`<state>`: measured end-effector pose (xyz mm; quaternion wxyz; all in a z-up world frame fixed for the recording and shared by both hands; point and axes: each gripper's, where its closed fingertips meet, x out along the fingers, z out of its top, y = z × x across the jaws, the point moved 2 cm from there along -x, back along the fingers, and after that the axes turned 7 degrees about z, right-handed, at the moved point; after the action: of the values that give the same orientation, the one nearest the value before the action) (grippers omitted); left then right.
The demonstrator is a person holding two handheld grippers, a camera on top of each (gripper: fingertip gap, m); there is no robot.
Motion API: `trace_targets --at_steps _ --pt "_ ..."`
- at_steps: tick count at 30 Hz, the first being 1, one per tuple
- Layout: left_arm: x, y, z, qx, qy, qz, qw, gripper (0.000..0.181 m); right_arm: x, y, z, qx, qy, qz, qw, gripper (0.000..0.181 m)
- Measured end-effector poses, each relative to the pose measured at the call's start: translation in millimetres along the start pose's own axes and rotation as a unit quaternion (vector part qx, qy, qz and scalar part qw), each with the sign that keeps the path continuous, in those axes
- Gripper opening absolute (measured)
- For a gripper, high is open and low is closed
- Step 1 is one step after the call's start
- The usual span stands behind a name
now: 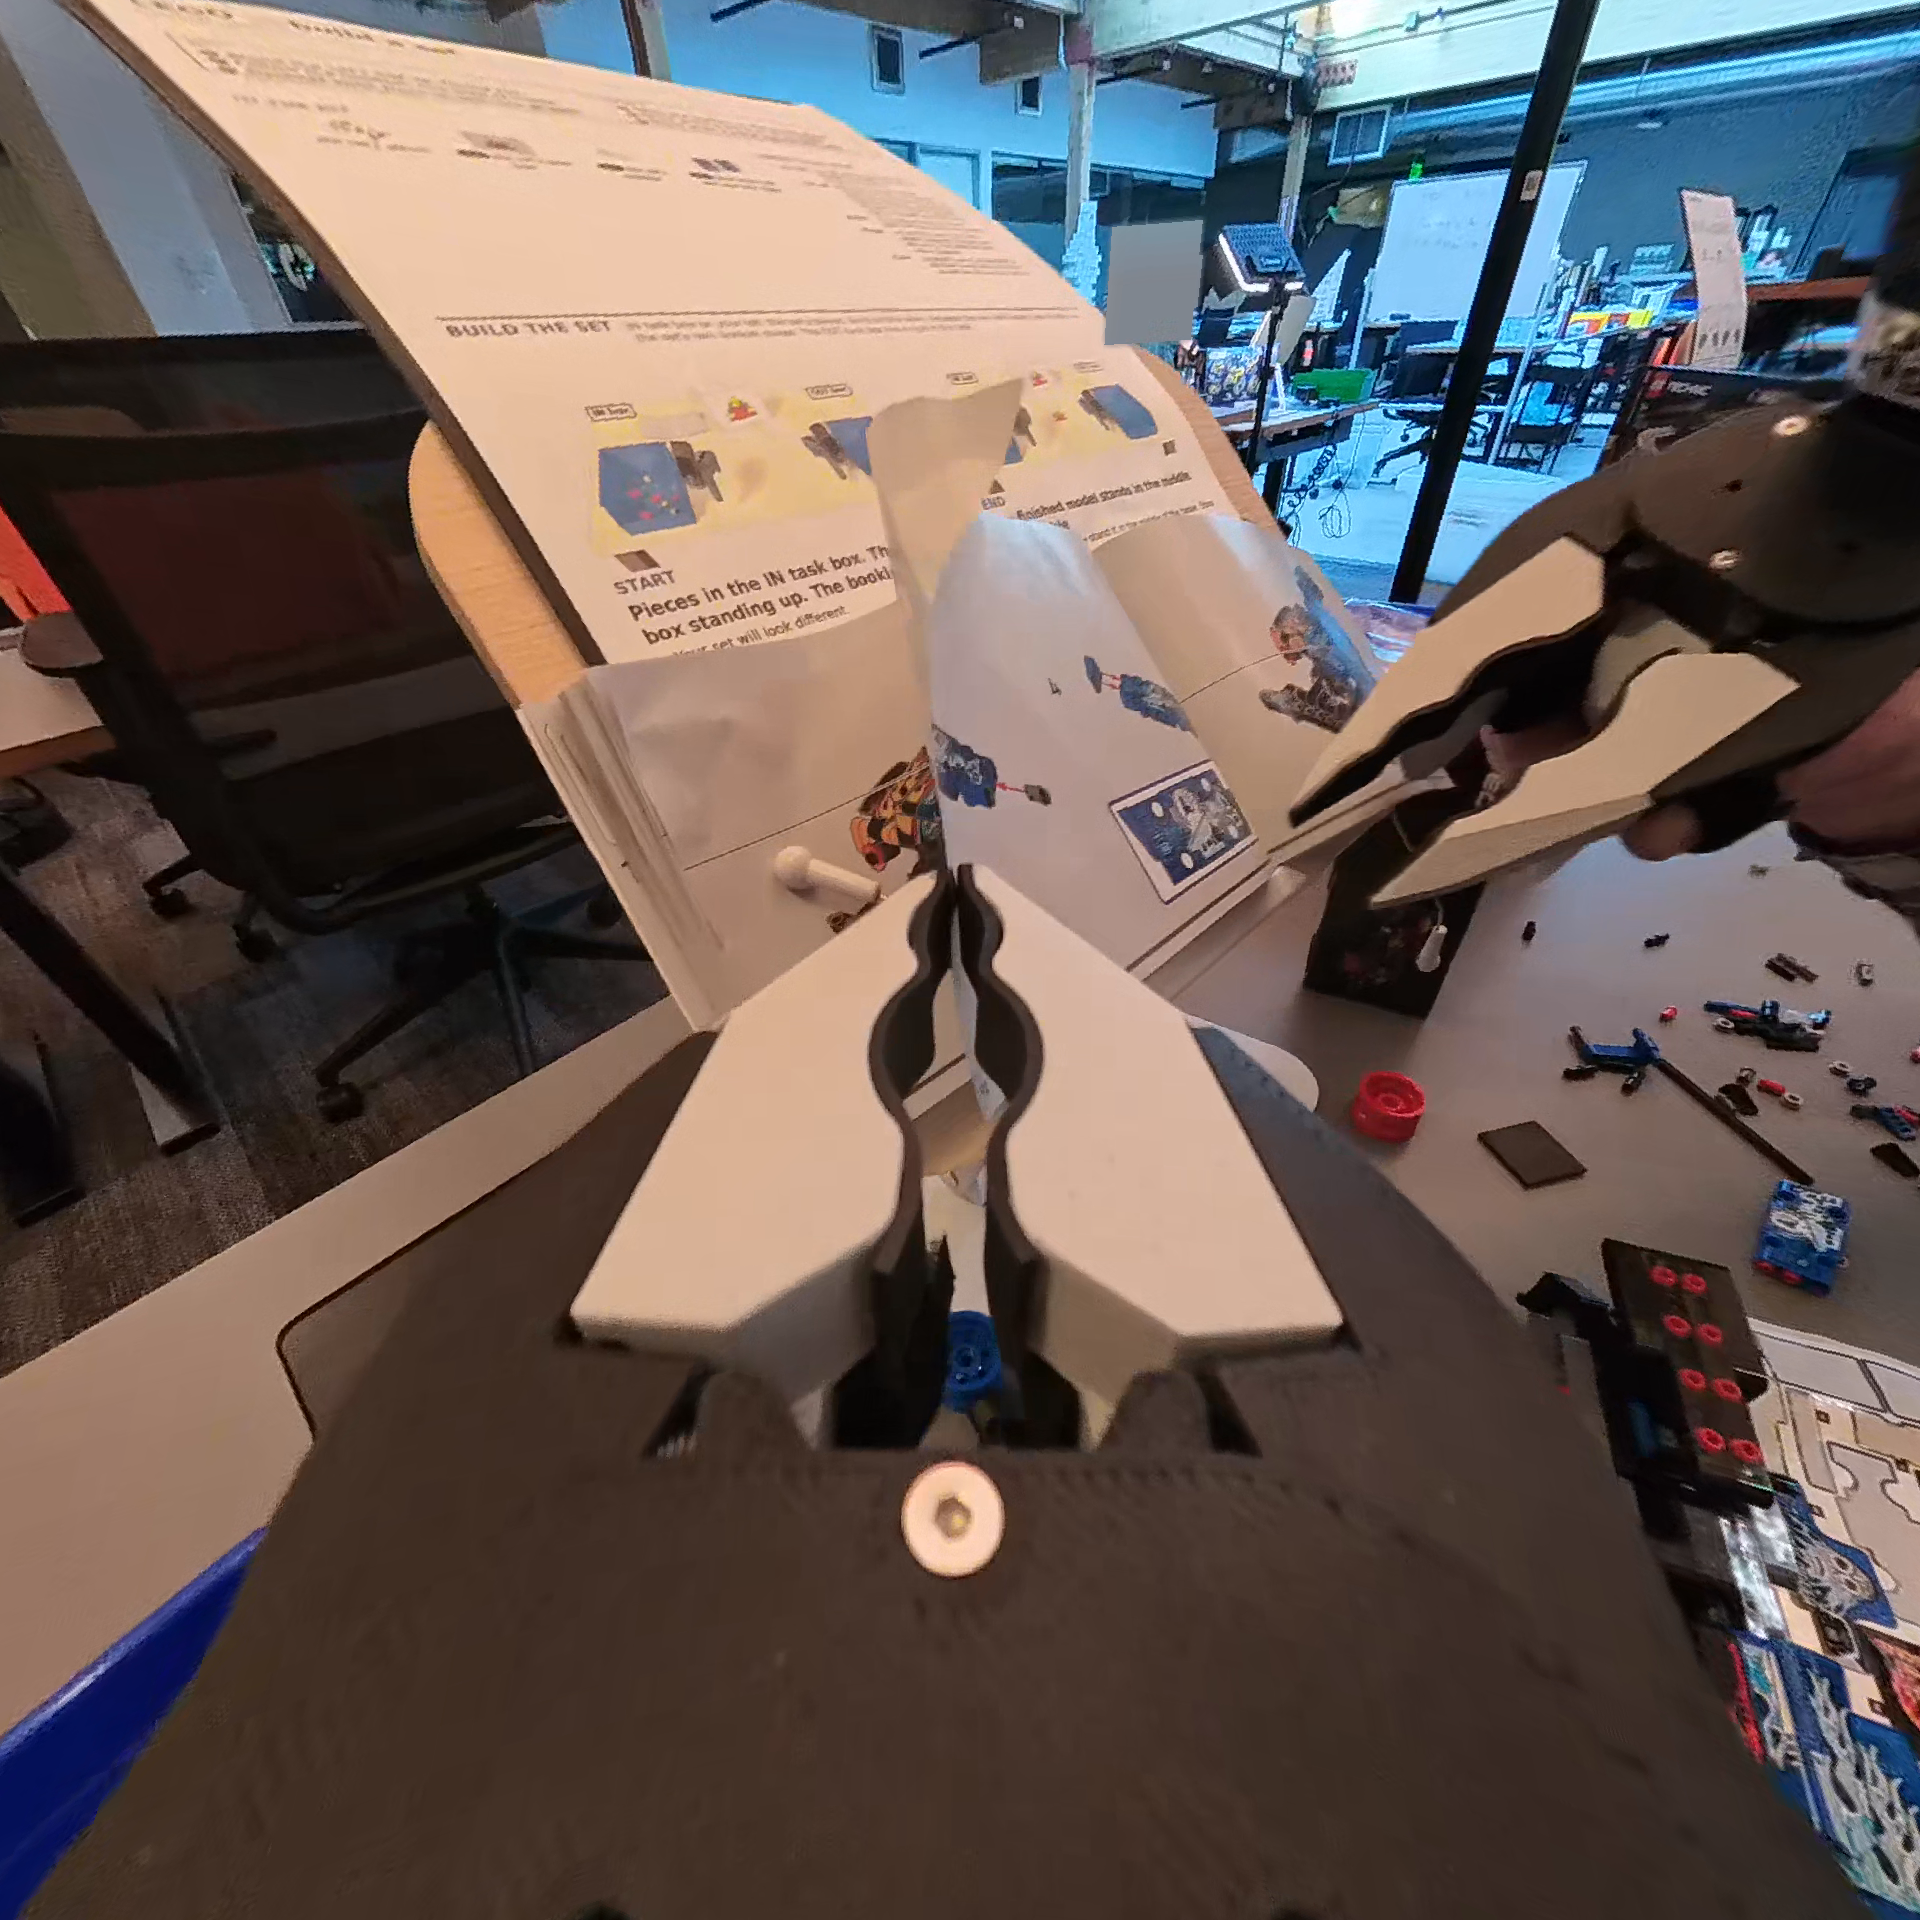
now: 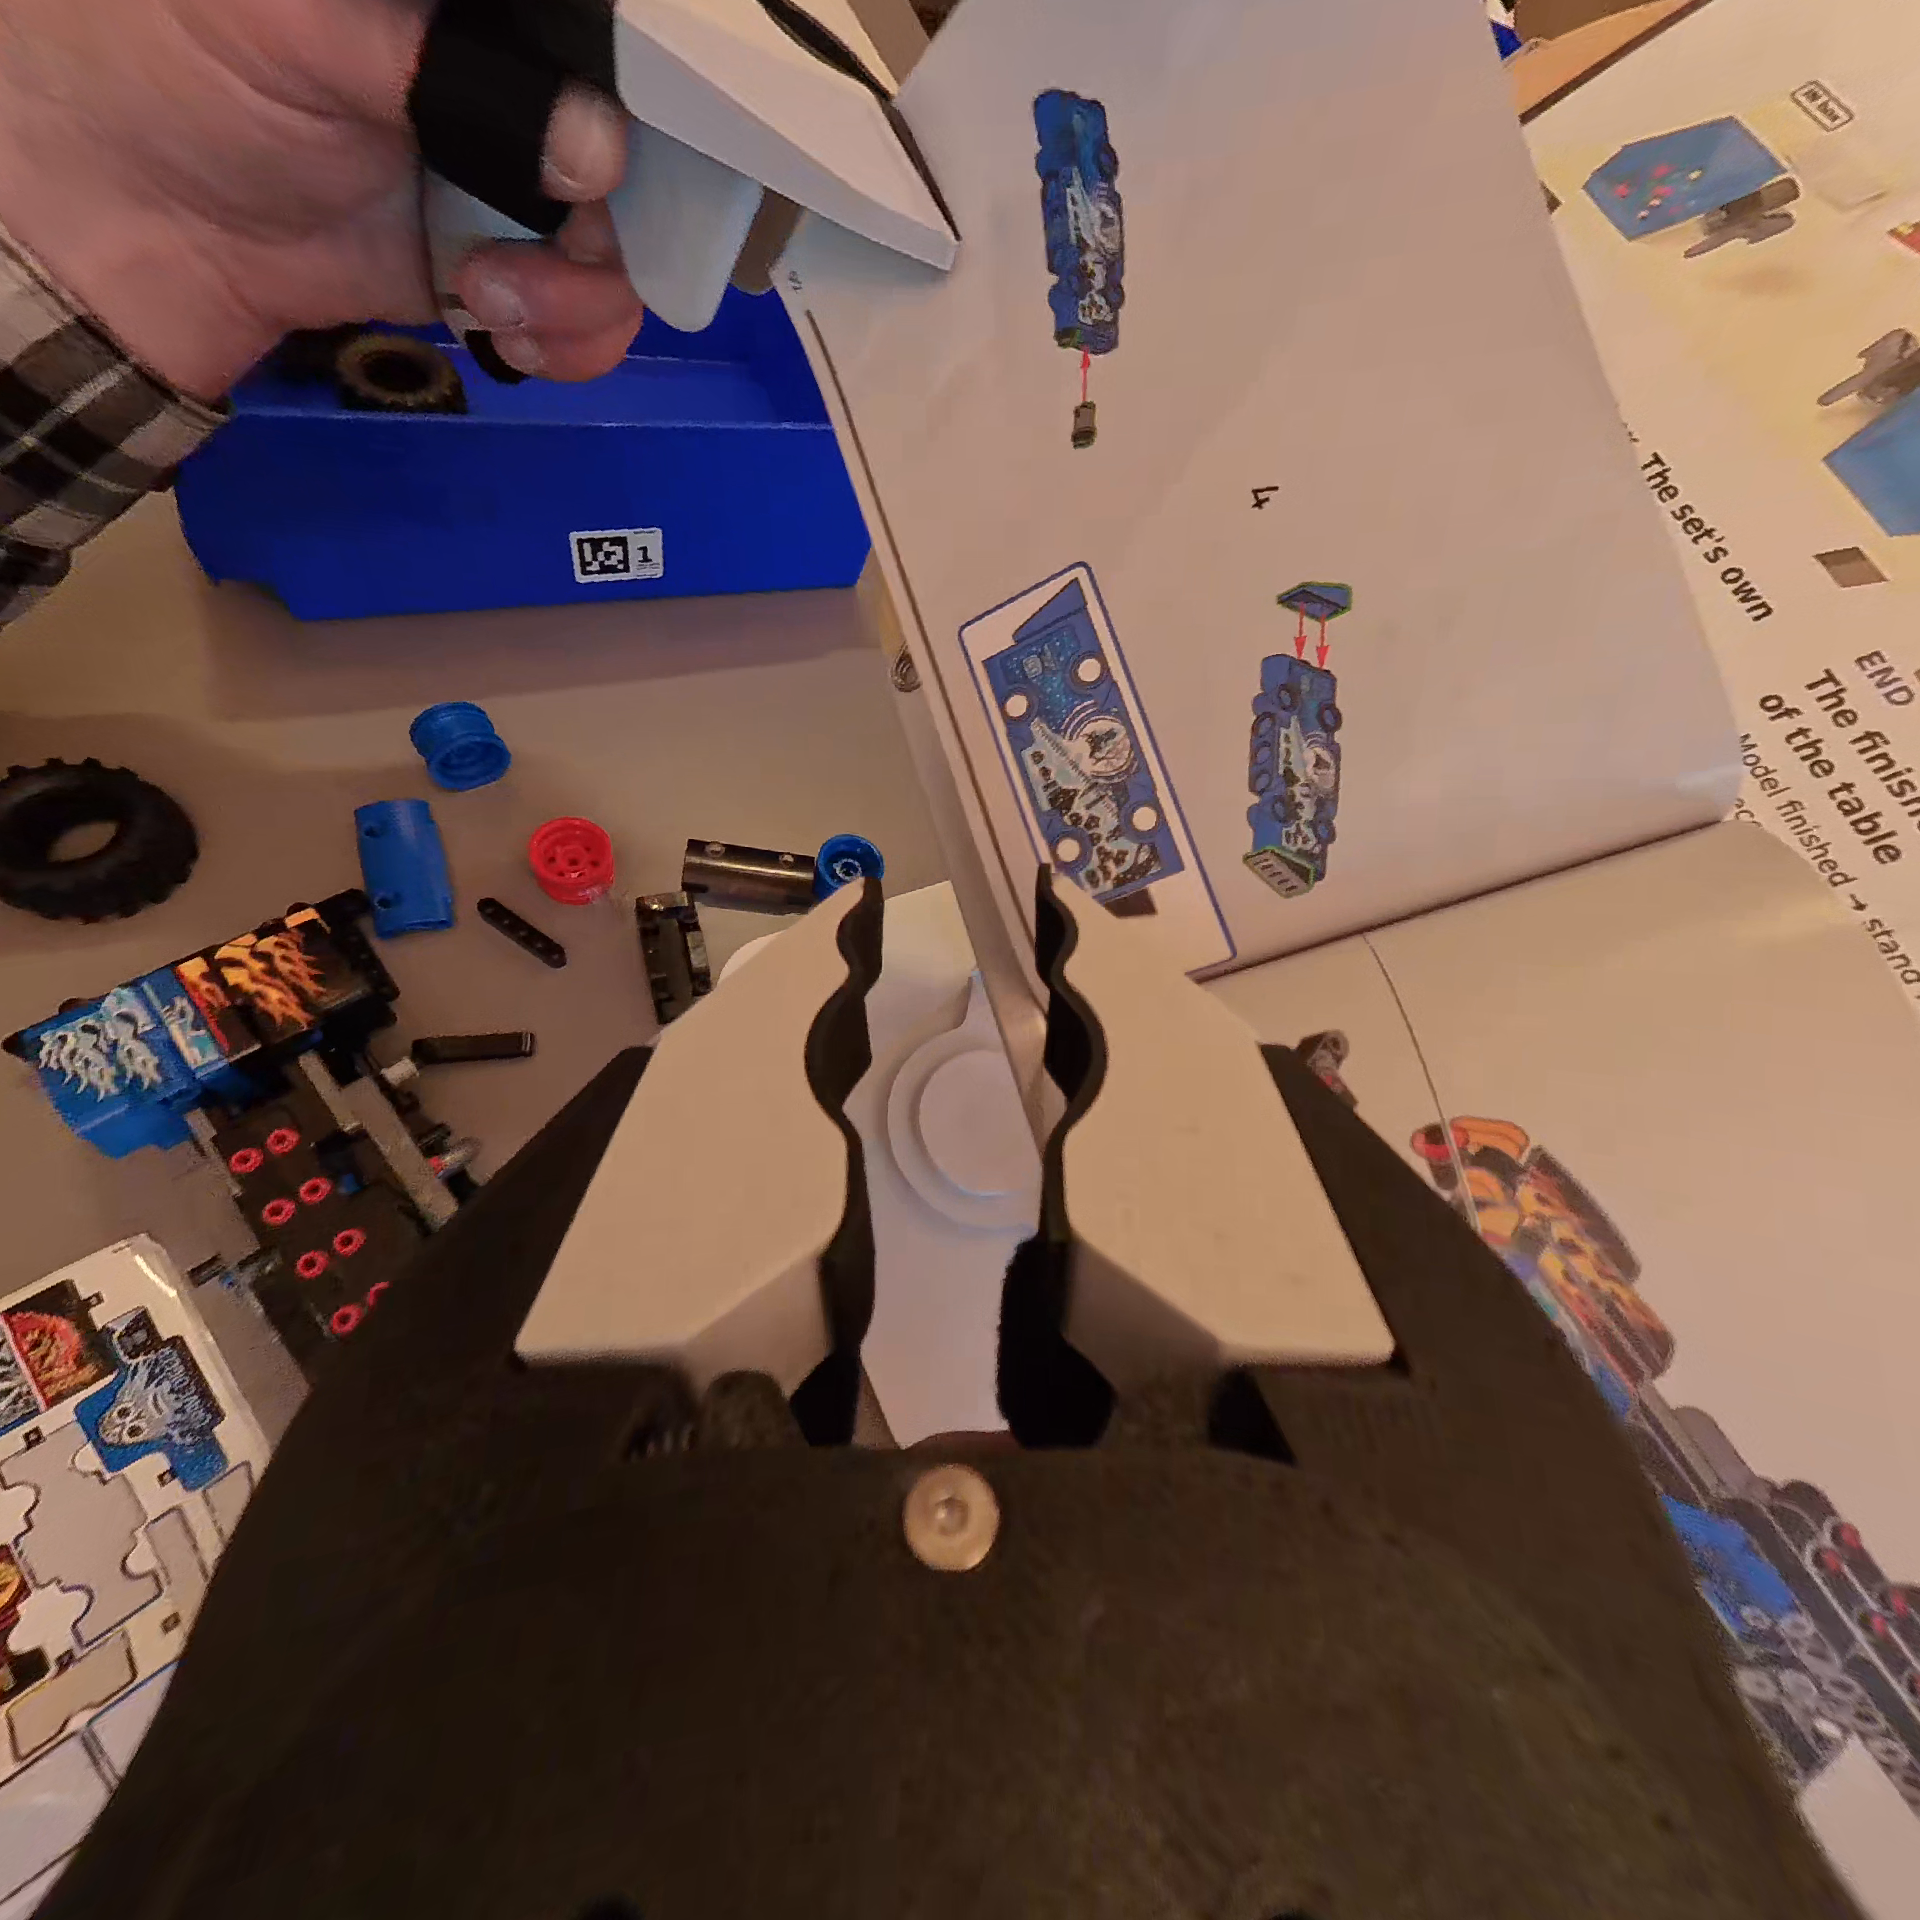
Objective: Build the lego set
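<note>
The instruction booklet stands open on a wooden stand point(image 1: 468, 582). My left gripper point(image 1: 956, 878) is shut on the lower edge of a lifted booklet page point(image 1: 1039, 665), which curls upward. My right gripper point(image 2: 954, 883) is open; the same page point(image 2: 1299, 416) stands edge-on between its jaws, close to the right finger. The right gripper also shows at the right of the left wrist view point(image 1: 1340, 857), and the left gripper at the top of the right wrist view point(image 2: 914, 208). A partly built black and blue model point(image 2: 281, 1143) lies on the table.
A blue bin point(image 2: 520, 488) holds a tyre. Loose parts lie on the table: a red hub point(image 2: 569, 857), a blue hub point(image 2: 459, 743), a black tyre point(image 2: 94, 836), small pins. A sticker sheet point(image 2: 94, 1455) lies near the model. A dark box point(image 1: 1392, 935) stands beside the booklet. My hands' fingertips stand some 12 centimeters from each other.
</note>
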<state>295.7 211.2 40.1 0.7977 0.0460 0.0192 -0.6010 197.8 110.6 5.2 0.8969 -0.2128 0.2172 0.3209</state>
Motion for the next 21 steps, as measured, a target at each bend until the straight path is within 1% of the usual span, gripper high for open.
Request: trace_targets --at_steps 5,11,15,21 --pt "1.2 2.0 -2.9 -0.005 0.003 0.001 1.000 0.000 -22.6 17.7 0.8 -0.014 -0.006 0.004 1.000 0.029" --pt "4.0 8.2 -10.4 -0.010 0.016 0.013 1.000 0.000 -52.7 47.3 -3.8 -0.021 -0.017 0.016 0.999 0.029" --pt "6.1 15.6 -17.8 -0.007 0.030 0.032 0.999 0.000 -68.5 65.4 -14.4 -0.023 -0.017 0.016 0.999 0.029" --pt "6.8 20.3 -23.0 -0.008 0.038 0.041 0.998 0.000 -87.2 89.5 -34.9 0.004 -0.031 0.020 0.999 0.029"
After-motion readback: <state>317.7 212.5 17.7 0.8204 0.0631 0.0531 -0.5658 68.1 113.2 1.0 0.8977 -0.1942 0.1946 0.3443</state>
